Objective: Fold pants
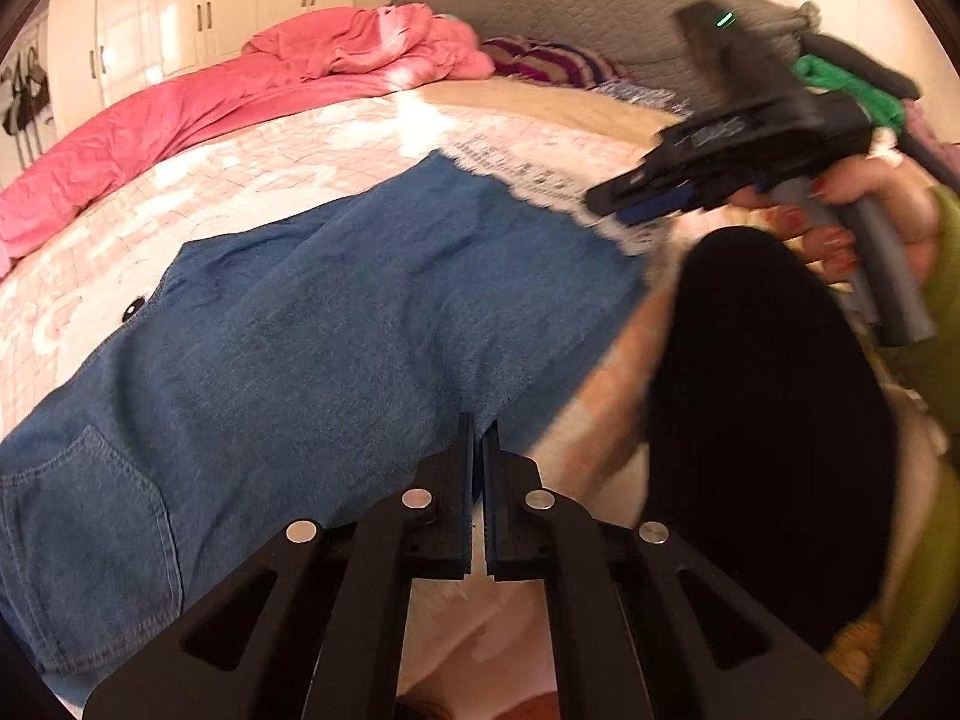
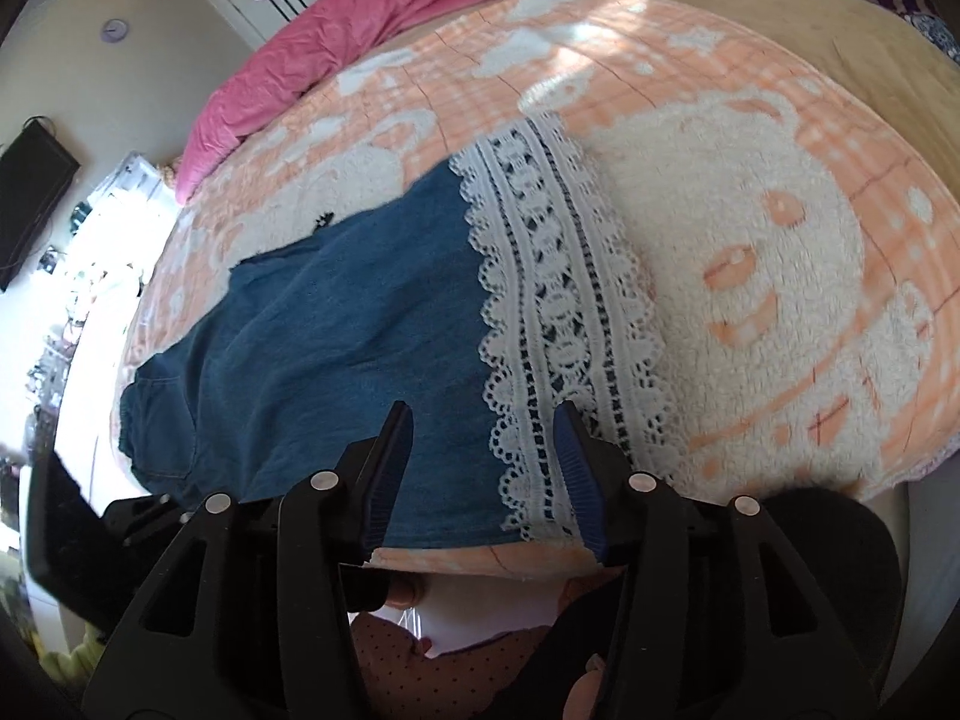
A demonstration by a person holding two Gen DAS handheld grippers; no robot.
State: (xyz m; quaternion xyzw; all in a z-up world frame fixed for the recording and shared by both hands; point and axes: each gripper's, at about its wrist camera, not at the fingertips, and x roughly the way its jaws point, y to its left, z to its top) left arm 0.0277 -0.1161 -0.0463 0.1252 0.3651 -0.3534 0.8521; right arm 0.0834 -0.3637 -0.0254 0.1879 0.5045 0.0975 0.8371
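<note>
Left gripper (image 1: pixel 478 438) is seen nearest, jaws drawn together at the near edge of the denim pants (image 1: pixel 288 324); whether cloth is pinched cannot be told. Right gripper (image 2: pixel 483 420) is held apart over the lace hem (image 2: pixel 564 300), nothing between its fingers. Pants are laid flat on the peach blanket (image 2: pixel 750 228). Farther off, a pink duvet (image 1: pixel 240 96) is bunched. No legible writing is found.

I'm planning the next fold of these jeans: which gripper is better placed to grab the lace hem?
Probably right: the right gripper hangs open just above the lace hem; the left gripper is shut, farther along the jeans.
</note>
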